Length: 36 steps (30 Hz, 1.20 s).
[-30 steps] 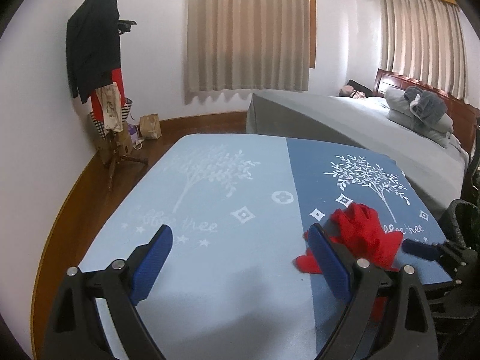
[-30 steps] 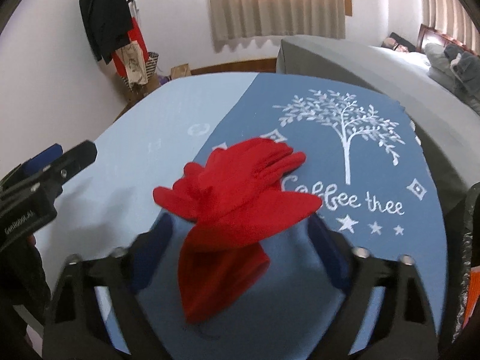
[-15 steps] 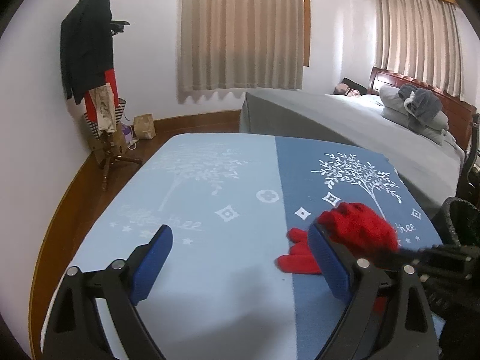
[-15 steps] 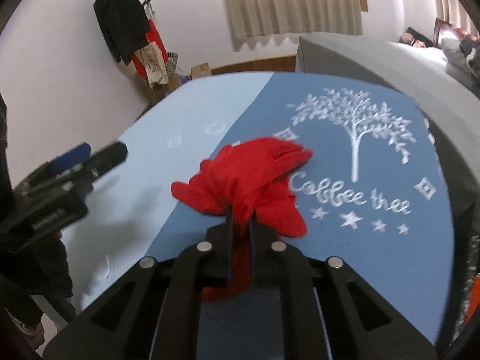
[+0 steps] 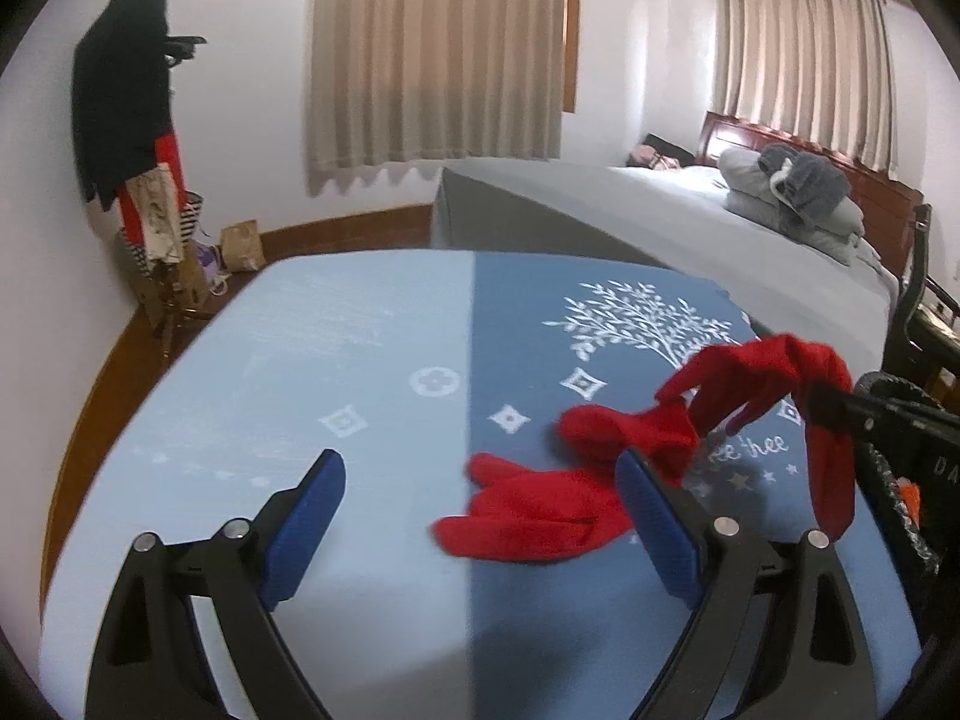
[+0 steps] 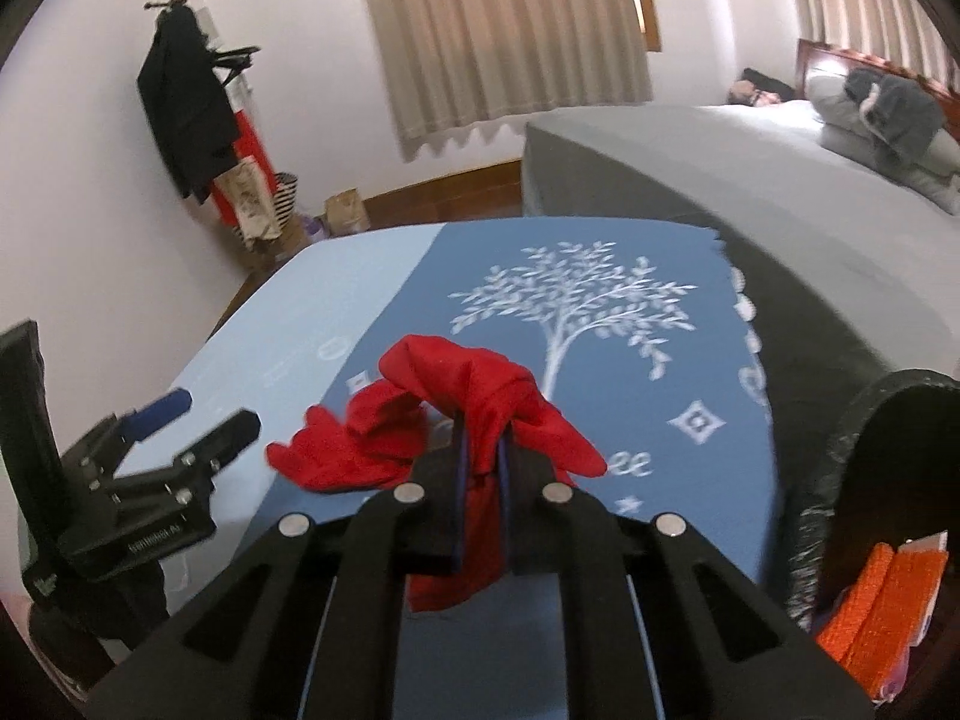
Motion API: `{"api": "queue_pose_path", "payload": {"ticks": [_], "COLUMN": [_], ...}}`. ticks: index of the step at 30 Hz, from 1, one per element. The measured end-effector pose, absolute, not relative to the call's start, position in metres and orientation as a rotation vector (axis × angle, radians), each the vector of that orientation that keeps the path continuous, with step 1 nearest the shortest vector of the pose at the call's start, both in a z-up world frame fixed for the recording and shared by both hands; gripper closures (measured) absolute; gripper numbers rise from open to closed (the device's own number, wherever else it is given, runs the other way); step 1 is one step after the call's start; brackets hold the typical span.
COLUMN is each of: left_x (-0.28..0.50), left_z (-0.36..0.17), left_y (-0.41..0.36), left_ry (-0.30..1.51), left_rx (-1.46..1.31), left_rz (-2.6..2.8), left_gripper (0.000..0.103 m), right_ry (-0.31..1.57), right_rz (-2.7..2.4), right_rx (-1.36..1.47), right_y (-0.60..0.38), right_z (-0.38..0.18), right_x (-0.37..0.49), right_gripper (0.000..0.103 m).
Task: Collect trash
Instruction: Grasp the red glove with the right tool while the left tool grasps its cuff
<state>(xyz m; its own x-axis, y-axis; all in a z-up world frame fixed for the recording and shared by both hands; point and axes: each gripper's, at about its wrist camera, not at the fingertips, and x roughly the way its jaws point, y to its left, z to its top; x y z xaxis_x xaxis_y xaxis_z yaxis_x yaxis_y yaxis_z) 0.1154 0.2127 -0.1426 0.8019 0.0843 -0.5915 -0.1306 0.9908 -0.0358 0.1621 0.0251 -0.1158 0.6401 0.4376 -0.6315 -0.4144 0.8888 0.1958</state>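
**Red gloves half lifted off the bench**

Right gripper (image 6: 480, 450): jaws clenched on a fold of the soft red knit gloves (image 6: 456, 414). Part of the red fabric hangs from the pinch above the blue two-tone tablecloth with white tree print (image 6: 600, 300); in the left wrist view the other part (image 5: 528, 516) lies flat on the cloth, so the bundle looks only partly raised. Cannot tell whether the two are joined.

Left gripper (image 5: 480, 534): jaws released, wide apart, nothing between them, low over the bench just beside the lying glove.

A dark round bin lined with a black bag (image 6: 840, 480) stands at the bench's right edge, orange scrap already inside.

Doing it well, as I judge it: raise until the trailing fabric clears the cloth, carry over the bin rim, release only when the whole hang is inside. If the flat glove stays behind, the free left jaws are well placed to pinch it.
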Motion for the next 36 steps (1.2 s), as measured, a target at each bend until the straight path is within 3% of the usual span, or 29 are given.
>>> {"api": "queue_pose_path", "payload": {"ticks": [18,24,29,32,36], "left_x": [0.173,0.186,0.188,0.184,0.175], "left_z": [-0.163,-0.176,-0.180,-0.176,-0.163], "left_y": [0.165,0.158,0.159,0.161,0.162], "left_ry": [0.721,0.813,0.837,0.812,0.764], "left_rx": [-0.073,-0.087,-0.107,-0.112,-0.107], "left_rz": [0.008,-0.046,-0.066,-0.052,-0.037], "left_gripper": [0.014,0.043,0.088,0.095,0.096], "right_ry": [0.734,0.737,0.736,0.736,0.729], "right_rz": [0.439,0.445,0.447,0.447,0.450], "right_rx": [0.054,0.055,0.051,0.050,0.048], "right_y": [0.001,0.002,0.003,0.003,0.004], "right_z": [-0.126,-0.127,-0.126,-0.125,-0.121], "right_x": [0.179,0.179,0.178,0.178,0.176], "right_gripper": [0.095,0.095,0.095,0.095,0.095]}}
